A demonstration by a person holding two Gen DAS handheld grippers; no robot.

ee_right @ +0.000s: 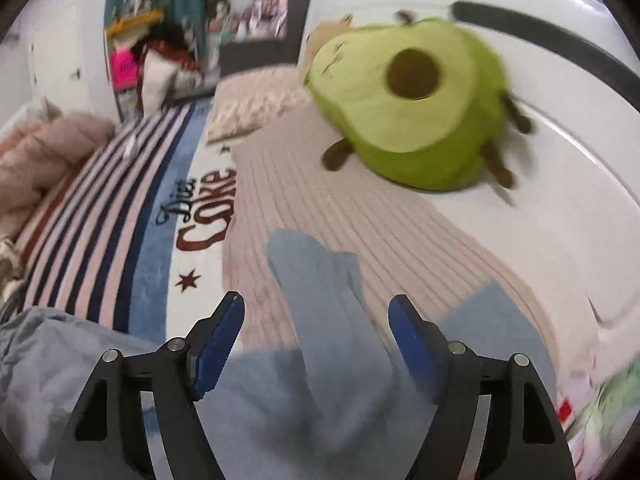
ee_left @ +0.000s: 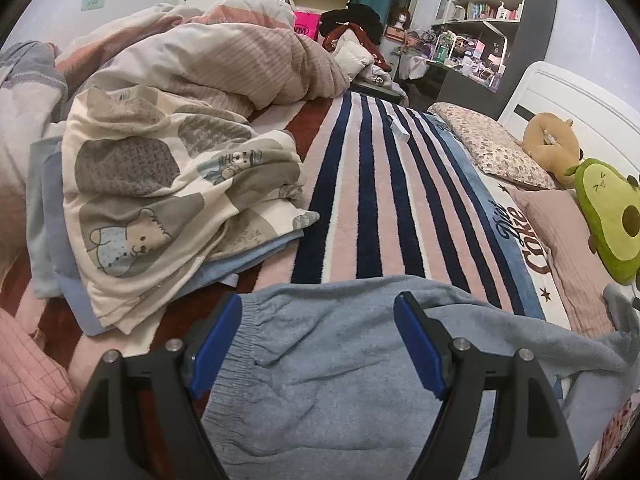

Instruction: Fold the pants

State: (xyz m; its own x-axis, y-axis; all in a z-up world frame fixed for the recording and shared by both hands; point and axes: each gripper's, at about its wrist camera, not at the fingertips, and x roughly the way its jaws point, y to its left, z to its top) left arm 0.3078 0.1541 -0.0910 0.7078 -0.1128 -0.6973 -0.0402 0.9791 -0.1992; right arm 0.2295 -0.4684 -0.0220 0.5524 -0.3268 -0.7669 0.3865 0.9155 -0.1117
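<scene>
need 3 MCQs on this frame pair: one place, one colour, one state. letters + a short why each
1. Place: where does the avocado plush sit?
A. at the white headboard, beyond the pink ribbed pillow
B. on the striped blanket
C. on the shelves

2. Colour: the pants are
A. red
B. light grey-blue
C. black

3. State: the left gripper is
A. shut on the pants
B. open, over the elastic waistband
C. shut on the bear-print cloth

Answers:
1 A: the plush leans against the headboard past the pillow in the right wrist view.
2 B: the knit fabric under both grippers is pale grey-blue.
3 B: the blue pads stand wide apart with the waistband end of the pants between them, not pinched. The right gripper is likewise open, over a pant leg.
</scene>
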